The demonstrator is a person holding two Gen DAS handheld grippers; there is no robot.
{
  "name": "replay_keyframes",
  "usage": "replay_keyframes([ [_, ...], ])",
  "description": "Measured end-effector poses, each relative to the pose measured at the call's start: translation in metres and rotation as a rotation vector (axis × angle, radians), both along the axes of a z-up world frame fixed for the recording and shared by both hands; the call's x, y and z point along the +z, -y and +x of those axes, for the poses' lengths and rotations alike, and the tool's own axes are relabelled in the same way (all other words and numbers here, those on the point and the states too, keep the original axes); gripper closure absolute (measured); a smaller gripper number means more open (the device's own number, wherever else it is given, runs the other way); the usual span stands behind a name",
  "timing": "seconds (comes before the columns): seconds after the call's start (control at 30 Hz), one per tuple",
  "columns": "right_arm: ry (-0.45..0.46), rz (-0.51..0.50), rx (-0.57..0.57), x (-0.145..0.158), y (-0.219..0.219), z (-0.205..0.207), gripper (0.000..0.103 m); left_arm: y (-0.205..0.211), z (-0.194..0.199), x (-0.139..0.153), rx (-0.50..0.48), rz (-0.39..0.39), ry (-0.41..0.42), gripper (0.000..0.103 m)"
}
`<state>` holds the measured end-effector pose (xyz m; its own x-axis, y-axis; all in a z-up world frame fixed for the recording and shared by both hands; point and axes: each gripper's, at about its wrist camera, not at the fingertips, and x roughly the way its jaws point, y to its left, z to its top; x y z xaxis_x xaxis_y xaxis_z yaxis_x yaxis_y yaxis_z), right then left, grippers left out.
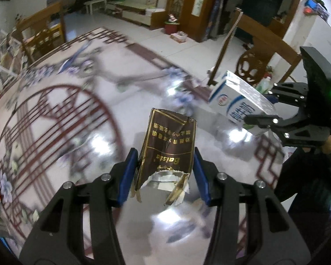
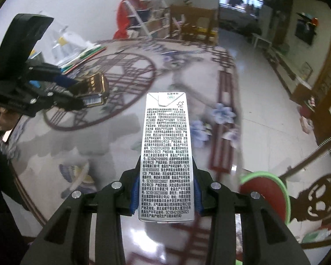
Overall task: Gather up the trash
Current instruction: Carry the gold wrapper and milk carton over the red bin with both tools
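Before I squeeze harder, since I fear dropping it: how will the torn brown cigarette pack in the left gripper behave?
The torn brown pack probably crushes easily: its top and bottom edges are ripped and bent. It looks light, seemingly an empty paper shell. The left gripper grips its sides, so it may buckle rather than slip.

Torn brown-and-gold cigarette pack (image 1: 167, 154) and silver-sided milk carton (image 2: 165, 154), both aloft above the glossy table.

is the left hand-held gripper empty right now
No, the left hand-held gripper has its blue pads clamped on either side of a torn brown-and-gold cigarette pack, held clear above the glossy patterned table.
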<state>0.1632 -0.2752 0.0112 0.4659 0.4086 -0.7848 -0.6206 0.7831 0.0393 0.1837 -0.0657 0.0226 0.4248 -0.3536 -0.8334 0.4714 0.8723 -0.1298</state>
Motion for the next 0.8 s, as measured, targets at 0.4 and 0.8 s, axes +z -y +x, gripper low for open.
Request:
replay_keyframes([
  [0.4,0.03,0.05,-0.155,0.017,0.078,0.01,0.067,0.101,0.021,0.012,-0.125,-0.045,0.013,0.055],
  [0.8,0.012,0.078,-0.358,0.011,0.161,0.027,0.067,0.181,0.043,0.002,-0.175,-0.12,-0.016,0.055],
])
